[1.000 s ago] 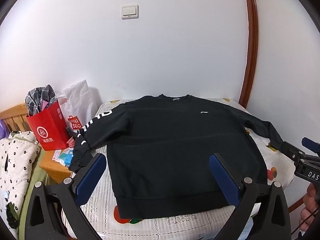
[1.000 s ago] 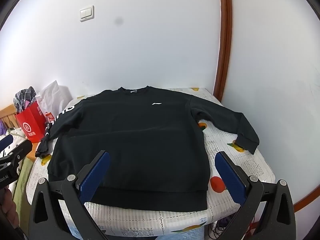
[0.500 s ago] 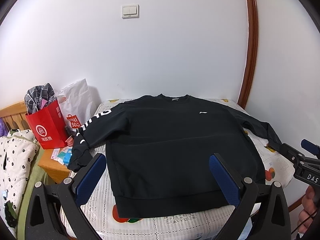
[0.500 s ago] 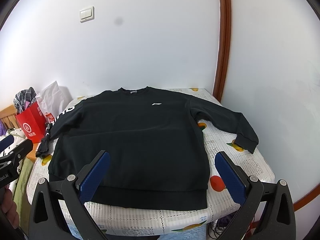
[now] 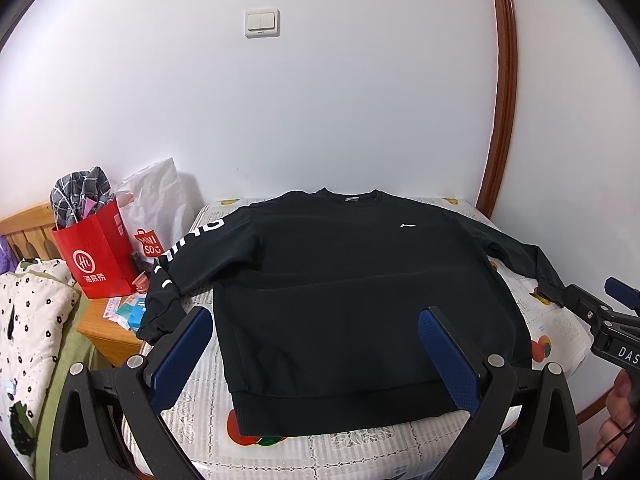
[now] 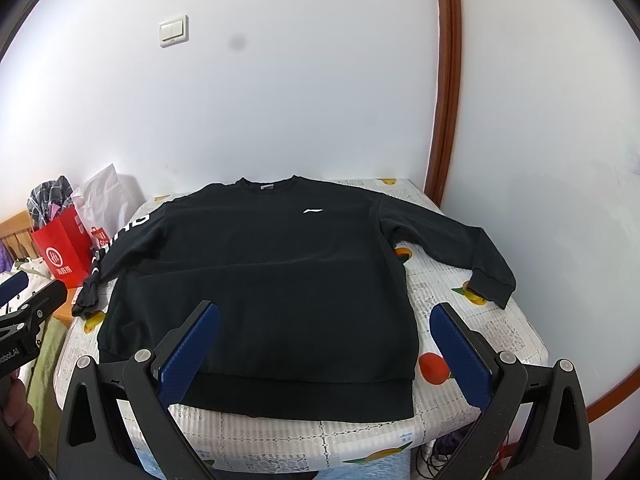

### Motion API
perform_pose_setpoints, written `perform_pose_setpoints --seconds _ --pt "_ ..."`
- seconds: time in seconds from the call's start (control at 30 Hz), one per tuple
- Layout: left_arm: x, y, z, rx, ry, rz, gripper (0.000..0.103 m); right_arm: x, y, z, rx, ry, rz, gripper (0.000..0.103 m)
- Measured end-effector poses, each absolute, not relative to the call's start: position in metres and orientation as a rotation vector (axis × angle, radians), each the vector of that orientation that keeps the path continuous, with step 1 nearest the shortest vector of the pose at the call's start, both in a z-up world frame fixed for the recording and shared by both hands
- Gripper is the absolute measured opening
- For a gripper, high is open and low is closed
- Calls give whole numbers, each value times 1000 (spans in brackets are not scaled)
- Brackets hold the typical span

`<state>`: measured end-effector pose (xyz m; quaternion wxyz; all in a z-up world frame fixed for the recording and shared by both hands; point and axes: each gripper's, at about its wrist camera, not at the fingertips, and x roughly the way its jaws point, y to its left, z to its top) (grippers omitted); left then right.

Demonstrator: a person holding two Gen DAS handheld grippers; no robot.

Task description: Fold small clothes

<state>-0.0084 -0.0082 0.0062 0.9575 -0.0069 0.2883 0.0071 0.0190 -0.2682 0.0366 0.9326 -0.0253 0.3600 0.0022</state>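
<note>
A black long-sleeved sweatshirt (image 5: pixel 360 280) (image 6: pixel 272 280) lies flat, front up, on a small table with a fruit-print cloth (image 5: pixel 200 412) (image 6: pixel 480 332). Both sleeves are spread out; the lettered sleeve hangs over the table's left edge. My left gripper (image 5: pixel 316 356) hovers open above the near hem, nothing between its blue pads. My right gripper (image 6: pixel 326 352) is also open over the hem, toward the right corner. Each gripper shows at the edge of the other's view, the right gripper (image 5: pixel 600 316) and the left gripper (image 6: pixel 24 312).
A red paper bag (image 5: pixel 98 256) with checked cloth and a white plastic bag (image 5: pixel 156 204) stand on a wooden bedside cabinet (image 5: pixel 108 332) left of the table. A dotted quilt (image 5: pixel 28 320) lies further left. White walls and a brown door frame (image 6: pixel 444 120) close in the back and right.
Both grippers have drawn back and risen slightly; the sweatshirt sits a little lower in both views. The sweatshirt itself has not moved.
</note>
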Motion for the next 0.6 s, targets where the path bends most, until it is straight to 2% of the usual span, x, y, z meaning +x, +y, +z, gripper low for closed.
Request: perform_pose_setpoints --seconds 0.6 --pt "-9 -8 4 -20 591 16 103 17 -268 41 -62 738 4 103"
